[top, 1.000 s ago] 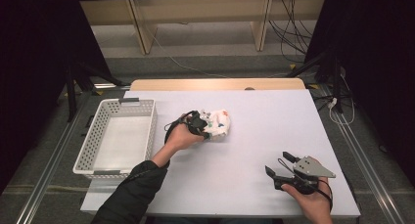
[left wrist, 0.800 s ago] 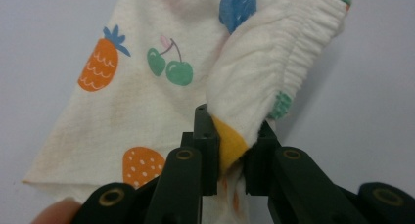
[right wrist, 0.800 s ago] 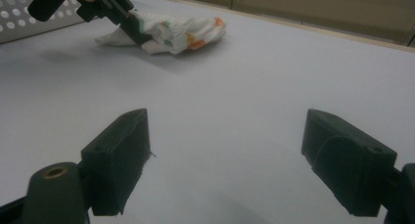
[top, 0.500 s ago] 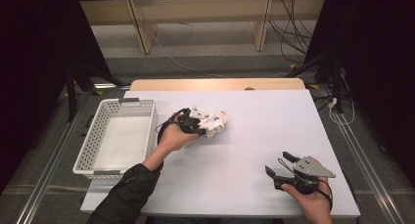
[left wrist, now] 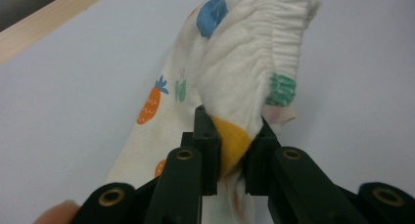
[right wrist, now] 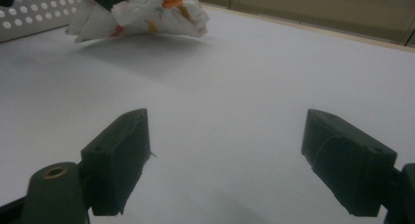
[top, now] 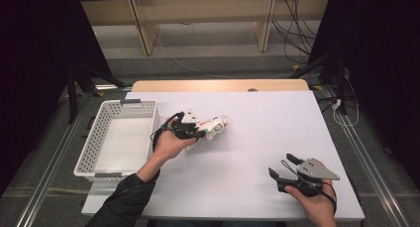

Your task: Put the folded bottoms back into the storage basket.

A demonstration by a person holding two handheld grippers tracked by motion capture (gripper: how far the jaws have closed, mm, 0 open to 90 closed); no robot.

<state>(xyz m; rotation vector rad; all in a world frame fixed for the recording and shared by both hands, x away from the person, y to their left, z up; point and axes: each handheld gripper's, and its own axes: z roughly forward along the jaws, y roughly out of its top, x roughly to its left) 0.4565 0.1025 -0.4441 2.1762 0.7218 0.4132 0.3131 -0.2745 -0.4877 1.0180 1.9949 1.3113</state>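
Observation:
A small white cloth garment (top: 212,127) printed with coloured fruit shapes hangs above the white table (top: 257,118), left of centre. My left gripper (top: 198,131) is shut on the garment (left wrist: 230,87), its black jaws pinching a fold with a yellow patch. In the right gripper view the bunched garment (right wrist: 147,11) floats above the table at the top left, casting a shadow. My right gripper (top: 285,168) rests near the table's front right corner, open, with nothing between its fingers (right wrist: 117,160).
A white perforated basket (top: 94,147) with an empty bottom stands on the table's left edge, right beside the left hand. A wooden strip (top: 218,85) borders the table's far edge. Cables lie on the floor beyond.
The left gripper has lifted the garment and carried it leftward toward the basket. The right gripper has stayed in place.

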